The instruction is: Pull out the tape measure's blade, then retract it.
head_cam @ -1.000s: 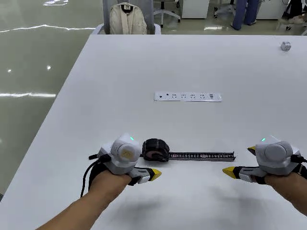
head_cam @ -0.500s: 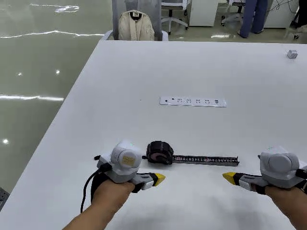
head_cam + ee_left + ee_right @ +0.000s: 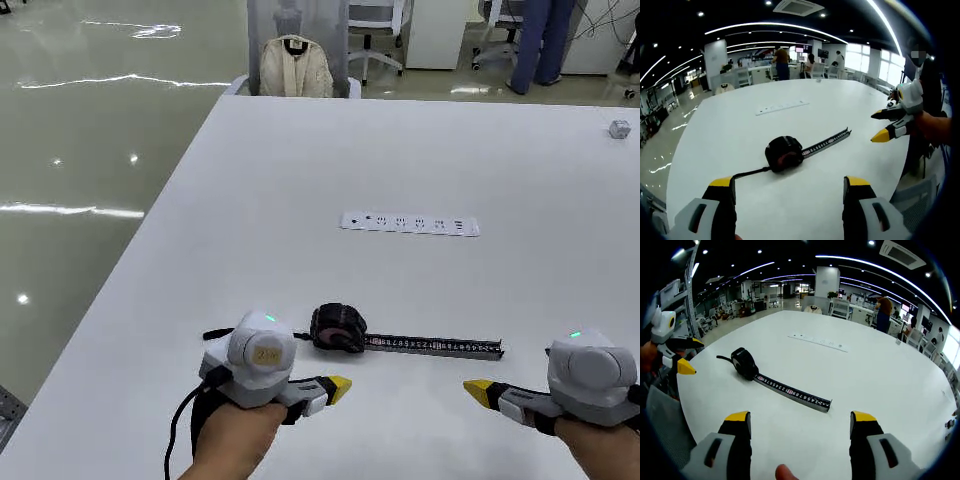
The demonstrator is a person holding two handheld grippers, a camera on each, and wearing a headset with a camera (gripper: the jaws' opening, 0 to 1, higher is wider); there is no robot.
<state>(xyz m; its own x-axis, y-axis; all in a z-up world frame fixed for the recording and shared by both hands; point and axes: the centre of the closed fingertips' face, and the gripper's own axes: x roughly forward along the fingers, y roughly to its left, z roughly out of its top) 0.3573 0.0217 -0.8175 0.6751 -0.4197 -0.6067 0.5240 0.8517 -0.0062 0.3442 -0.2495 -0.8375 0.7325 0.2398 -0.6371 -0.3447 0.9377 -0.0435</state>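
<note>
Holding the left gripper [image 3: 789,182] with jaws spread wide and nothing between them, nearer than the power strip [image 3: 409,224] and off to its left. Holding the right gripper [image 3: 800,416] just as wide, gripping nothing, nearer than the power strip and off to its right. Seeing the tape measure [image 3: 338,328] on the white table [image 3: 300,170] between the two, black case well on the near side of the power strip's left end. Seeing its blade [image 3: 435,346] extended flat, roughly parallel to the power strip, toward the right gripper but apart from it. Noting a thin black strap [image 3: 747,173] trailing from the case, opposite the blade. Beyond the power strip, at the table's far edge, noting a chair [image 3: 293,65] draped with a cream garment.
</note>
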